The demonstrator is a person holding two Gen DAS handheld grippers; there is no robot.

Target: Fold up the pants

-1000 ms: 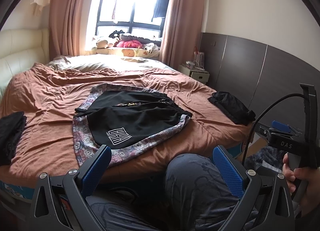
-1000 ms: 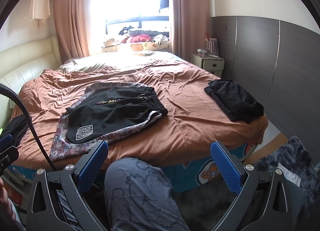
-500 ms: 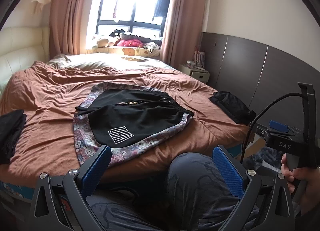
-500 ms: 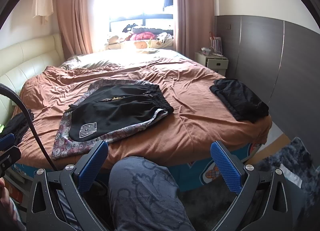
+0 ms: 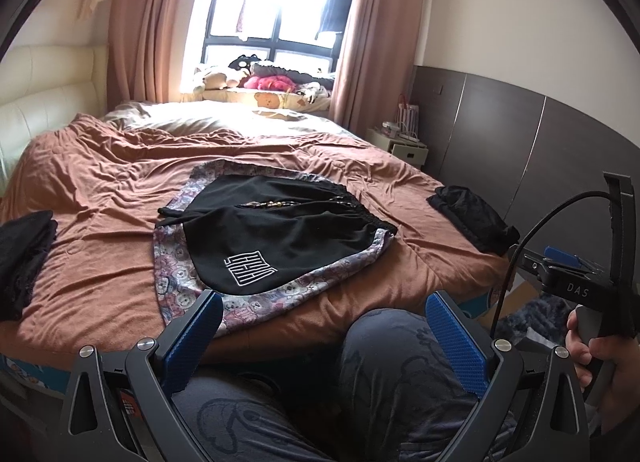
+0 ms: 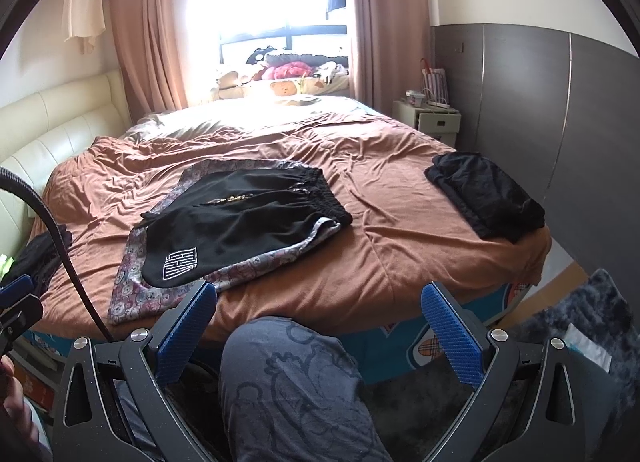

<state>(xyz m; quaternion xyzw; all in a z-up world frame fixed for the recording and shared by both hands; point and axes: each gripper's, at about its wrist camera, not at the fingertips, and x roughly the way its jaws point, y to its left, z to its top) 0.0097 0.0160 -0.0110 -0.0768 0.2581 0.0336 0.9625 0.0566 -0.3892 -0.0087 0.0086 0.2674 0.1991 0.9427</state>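
Black shorts (image 5: 276, 238) with a white logo lie flat on a bear-print cloth (image 5: 176, 262) on the brown bedspread. They also show in the right wrist view (image 6: 240, 222), on the same cloth (image 6: 132, 282). My left gripper (image 5: 324, 330) is open and empty, held back from the bed's near edge over the person's knee. My right gripper (image 6: 320, 322) is open and empty, also short of the bed edge. The right gripper's body (image 5: 576, 286) shows at the right of the left wrist view.
A folded black garment (image 6: 488, 194) lies at the bed's right edge. Another dark pile (image 5: 24, 258) lies at the left edge. A nightstand (image 6: 432, 118) stands by the grey wall panels. A dark rug (image 6: 580, 326) lies on the floor at right. The person's knee (image 6: 292, 374) is between the fingers.
Both grippers have drifted slightly closer to the bed; the shorts sit a little larger in view. Nothing on the bed has moved, and both stay open.
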